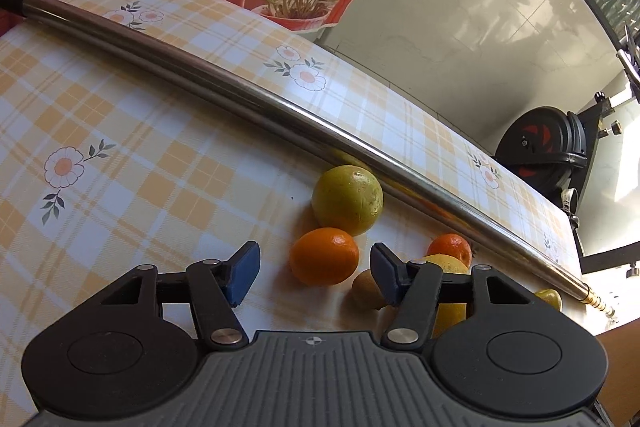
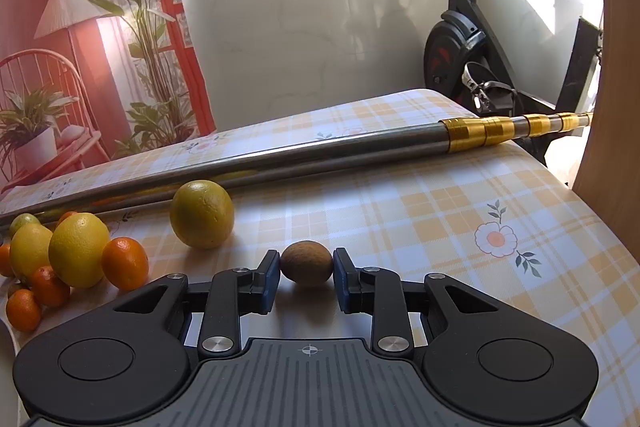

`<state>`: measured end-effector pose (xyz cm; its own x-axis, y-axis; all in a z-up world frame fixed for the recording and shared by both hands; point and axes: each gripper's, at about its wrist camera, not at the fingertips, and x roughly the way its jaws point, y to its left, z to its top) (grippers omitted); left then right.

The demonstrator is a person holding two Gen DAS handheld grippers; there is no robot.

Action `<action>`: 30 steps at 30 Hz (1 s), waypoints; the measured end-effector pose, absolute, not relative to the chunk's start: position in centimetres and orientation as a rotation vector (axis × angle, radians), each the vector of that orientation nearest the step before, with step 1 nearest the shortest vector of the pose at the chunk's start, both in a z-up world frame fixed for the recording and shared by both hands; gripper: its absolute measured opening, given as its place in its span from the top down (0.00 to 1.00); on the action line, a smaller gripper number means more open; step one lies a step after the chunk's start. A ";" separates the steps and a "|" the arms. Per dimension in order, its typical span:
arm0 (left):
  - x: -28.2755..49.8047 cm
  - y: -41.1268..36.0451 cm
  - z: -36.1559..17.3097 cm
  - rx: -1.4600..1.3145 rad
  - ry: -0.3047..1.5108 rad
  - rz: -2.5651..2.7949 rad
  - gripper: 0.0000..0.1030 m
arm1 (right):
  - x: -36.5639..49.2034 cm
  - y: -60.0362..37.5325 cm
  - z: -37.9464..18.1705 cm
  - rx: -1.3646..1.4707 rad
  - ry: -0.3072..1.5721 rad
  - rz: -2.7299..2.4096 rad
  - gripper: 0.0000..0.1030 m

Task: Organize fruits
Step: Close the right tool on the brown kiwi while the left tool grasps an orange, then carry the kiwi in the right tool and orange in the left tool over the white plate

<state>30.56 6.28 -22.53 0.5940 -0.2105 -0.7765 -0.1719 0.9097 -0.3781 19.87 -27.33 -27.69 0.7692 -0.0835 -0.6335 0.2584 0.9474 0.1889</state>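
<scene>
**Right gripper clamps a small brown fruit while the left hangs over an orange**

The right gripper (image 2: 306, 274) has its blue pads pressed on both sides of a small brown fruit (image 2: 306, 263), which sits low on the checked tablecloth (image 2: 440, 211) just in front of the tool. A little farther away and to the left lies a large yellow-green citrus (image 2: 202, 214), close against a long metal pole (image 2: 280, 157) that runs across the table, its gold-banded end pointing right. At the left edge of this view is a tight cluster of fruit: two lemons (image 2: 79, 249) side by side, with several small oranges (image 2: 125, 263) around and in front of them, touching or nearly touching one another.

The left gripper (image 1: 315, 273) is partly apart, its jaws standing at a middling width with nothing pressed between them. An orange (image 1: 324, 257) shows in the gap between the pads, lying on the cloth beyond the fingertips; the pads do not touch it. Just beyond that orange is the same yellow-green citrus (image 1: 347, 199), lying by the pole (image 1: 200, 67). To the right, partly hidden behind the right-hand finger, are a small brownish fruit (image 1: 366, 289), a yellow fruit (image 1: 448, 265) and another orange (image 1: 450, 247).

An exercise bike (image 2: 472, 67) stands beyond the far right corner of the table.
</scene>
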 end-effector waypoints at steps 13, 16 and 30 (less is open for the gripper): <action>31.1 5.3 -22.6 -0.466 0.944 -0.015 0.59 | 19.9 -27.3 -27.7 0.277 0.671 -0.185 0.74; 30.4 5.4 -22.3 -0.444 0.929 -0.010 0.59 | 19.9 -27.4 -27.7 0.285 0.670 -0.183 0.74; 22.0 5.3 -17.2 -0.170 0.795 -0.123 0.59 | 19.9 -27.5 -27.6 0.283 0.670 -0.184 0.74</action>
<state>21.99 5.25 -17.23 0.6941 -0.1732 -0.6988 0.0458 0.9793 -0.1972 19.93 -27.46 -27.63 0.7698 -0.0766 -0.6337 0.2575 0.9457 0.1985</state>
